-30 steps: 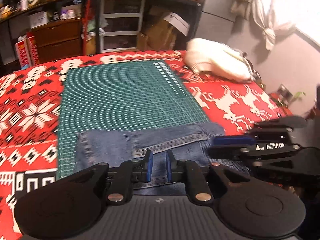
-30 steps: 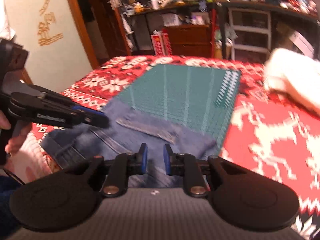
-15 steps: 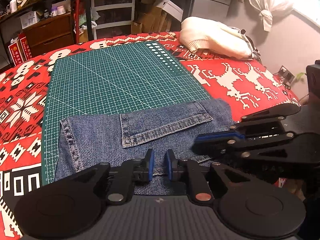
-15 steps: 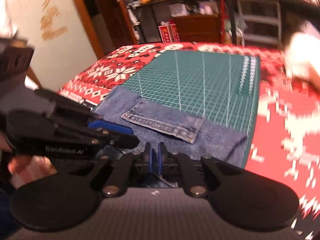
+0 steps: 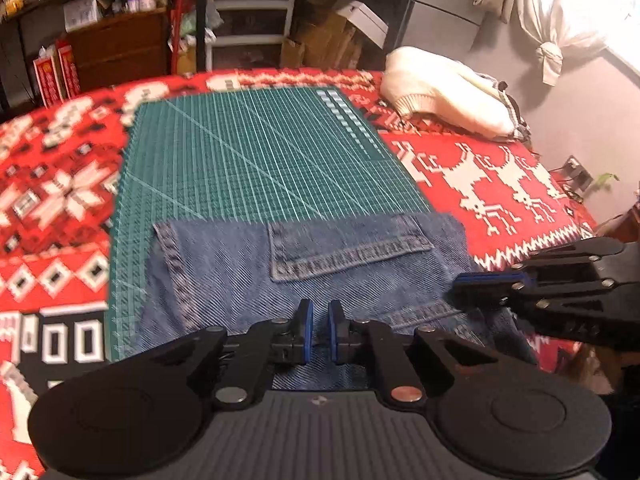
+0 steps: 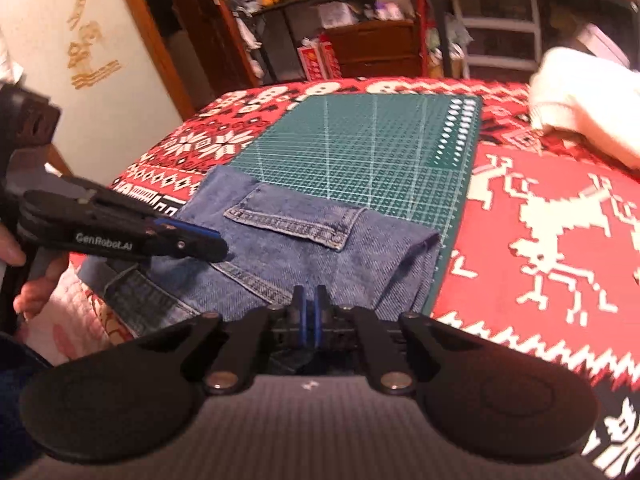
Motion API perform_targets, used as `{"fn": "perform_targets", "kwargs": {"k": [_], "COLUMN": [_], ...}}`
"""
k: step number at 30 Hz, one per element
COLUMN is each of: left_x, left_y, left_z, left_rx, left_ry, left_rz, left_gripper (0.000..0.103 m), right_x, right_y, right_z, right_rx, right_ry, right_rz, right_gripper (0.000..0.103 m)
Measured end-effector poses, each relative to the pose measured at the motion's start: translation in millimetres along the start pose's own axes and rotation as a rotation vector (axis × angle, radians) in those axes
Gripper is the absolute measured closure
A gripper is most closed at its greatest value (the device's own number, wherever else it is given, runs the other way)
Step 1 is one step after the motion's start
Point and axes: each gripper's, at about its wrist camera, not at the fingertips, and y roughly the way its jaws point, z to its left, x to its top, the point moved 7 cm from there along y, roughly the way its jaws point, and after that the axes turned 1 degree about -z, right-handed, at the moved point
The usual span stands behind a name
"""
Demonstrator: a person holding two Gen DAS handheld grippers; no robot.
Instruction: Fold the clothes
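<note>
Since a second ago the right tool [image 6: 310,308] has gone from parted to pressed together on the near edge of the jeans [image 5: 304,276]; the left tool [image 5: 318,330] stays slightly apart, holding nothing. Jeans lie on the cutting mat's [image 5: 256,152] near end, pocket up; a fold lift seems likely.

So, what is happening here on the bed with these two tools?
A person is folding a pair of blue jeans with a handheld gripper in each hand. The jeans lie partly on a green cutting mat that sits on a red patterned blanket. The right gripper has its fingers nearly closed at the near edge of the denim, apparently pinching it. The left gripper is just above the denim with a narrow gap between its fingers. A white sweater lies at the far right.
</note>
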Motion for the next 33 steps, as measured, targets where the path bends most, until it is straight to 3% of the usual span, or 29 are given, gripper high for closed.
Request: {"fn": "perform_targets", "kwargs": {"k": [6, 10, 13, 19, 29, 33], "left_x": [31.8, 46.7, 42.4, 27.6, 16.4, 14.4], "left_y": [-10.8, 5.2, 21.1, 22.9, 16.2, 8.5], "left_z": [18.2, 39.2, 57.8, 74.7, 84.0, 90.8], "left_rx": [0.013, 0.073, 0.135, 0.128, 0.146, 0.185], "left_ry": [-0.057, -0.067, -0.06, -0.073, -0.101, -0.107], "left_rz": [-0.071, -0.072, -0.038, -0.053, -0.045, -0.043], "left_gripper": [0.093, 0.093, 0.094, 0.1, 0.1, 0.093], "right_x": [23.3, 35.3, 41.5, 25.0, -1.3, -5.7], "right_y": [-13.6, -1.6, 14.7, 23.3, 4.2, -2.7], "right_z": [-14.9, -23.7, -29.0, -32.7, -46.1, -48.1], "right_rx": [-0.066, -0.097, -0.11, -0.099, -0.089, -0.094], "right_ry": [0.024, 0.015, 0.006, -0.053, 0.058, 0.079], "right_rz": [-0.066, -0.076, -0.067, -0.088, -0.087, -0.072], "right_gripper": [0.096, 0.096, 0.096, 0.1, 0.1, 0.1]}}
